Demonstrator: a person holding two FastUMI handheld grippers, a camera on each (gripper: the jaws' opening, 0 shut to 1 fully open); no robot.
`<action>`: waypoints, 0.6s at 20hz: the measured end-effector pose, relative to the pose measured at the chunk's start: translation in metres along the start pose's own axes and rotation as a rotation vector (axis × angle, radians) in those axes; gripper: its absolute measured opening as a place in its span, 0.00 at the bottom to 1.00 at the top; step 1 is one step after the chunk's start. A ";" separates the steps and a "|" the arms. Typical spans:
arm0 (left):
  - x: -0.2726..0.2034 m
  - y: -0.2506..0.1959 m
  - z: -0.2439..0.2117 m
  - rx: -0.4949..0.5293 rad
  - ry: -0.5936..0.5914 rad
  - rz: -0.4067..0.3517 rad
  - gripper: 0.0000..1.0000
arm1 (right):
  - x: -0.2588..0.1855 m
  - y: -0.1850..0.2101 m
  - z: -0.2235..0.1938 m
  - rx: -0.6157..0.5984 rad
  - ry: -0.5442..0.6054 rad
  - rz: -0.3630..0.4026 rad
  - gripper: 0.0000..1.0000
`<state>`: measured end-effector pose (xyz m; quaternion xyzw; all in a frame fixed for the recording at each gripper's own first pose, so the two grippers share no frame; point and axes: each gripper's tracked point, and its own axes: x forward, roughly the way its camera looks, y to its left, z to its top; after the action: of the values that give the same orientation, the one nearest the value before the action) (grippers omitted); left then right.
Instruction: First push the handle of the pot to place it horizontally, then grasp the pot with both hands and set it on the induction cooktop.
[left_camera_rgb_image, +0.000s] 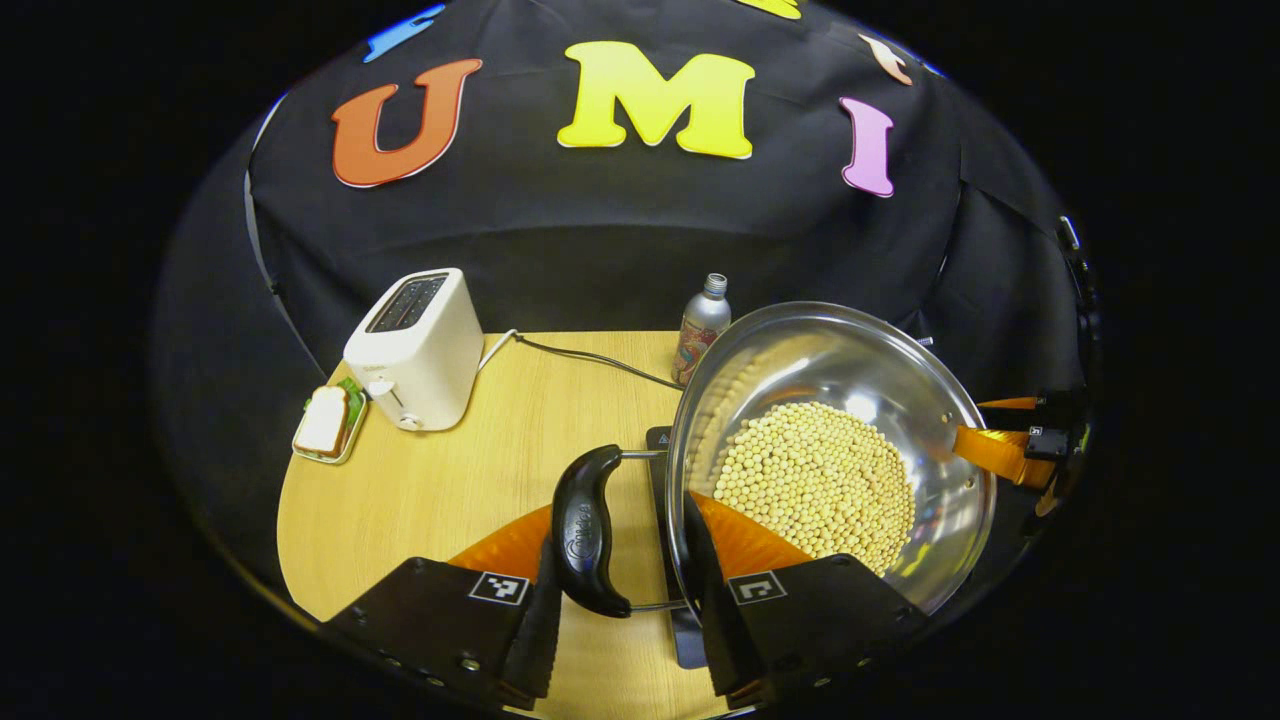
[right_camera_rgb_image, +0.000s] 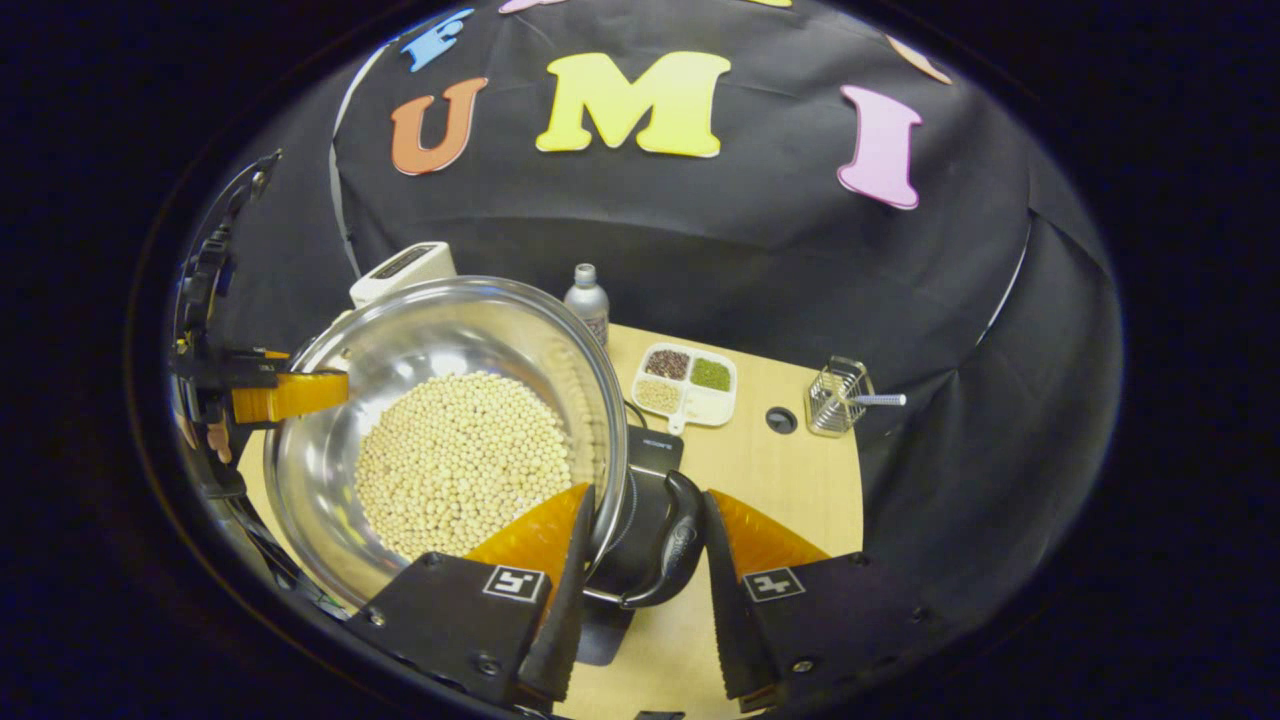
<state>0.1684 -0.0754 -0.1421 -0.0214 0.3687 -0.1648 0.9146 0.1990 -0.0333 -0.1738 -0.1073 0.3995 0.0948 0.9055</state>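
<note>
A black cloth wall backs the wooden surface; the steel pot, frame centre-right, sits above the dark induction cooktop, loaded with pale beans, likely heavy and slick; each black handle sits between a claw's fingers: left claw and right claw half-open, grip unclear.

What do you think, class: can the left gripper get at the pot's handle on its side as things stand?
Probably yes. In the left gripper view the black handle of the pot already sits between the left gripper's fingers, with nothing in the way. Whether both fingers press on it is unclear.
</note>
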 end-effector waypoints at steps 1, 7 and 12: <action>0.005 -0.004 -0.002 0.001 0.005 -0.002 0.57 | 0.006 -0.005 -0.004 0.005 0.008 0.000 0.56; 0.039 -0.014 -0.010 -0.009 0.009 -0.005 0.57 | 0.039 -0.021 -0.014 0.003 0.034 -0.006 0.58; 0.078 -0.015 -0.023 -0.024 0.038 -0.026 0.57 | 0.069 -0.027 -0.021 0.002 0.060 -0.029 0.56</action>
<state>0.2010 -0.1123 -0.2090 -0.0340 0.3877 -0.1727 0.9048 0.2367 -0.0595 -0.2360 -0.1147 0.4248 0.0780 0.8946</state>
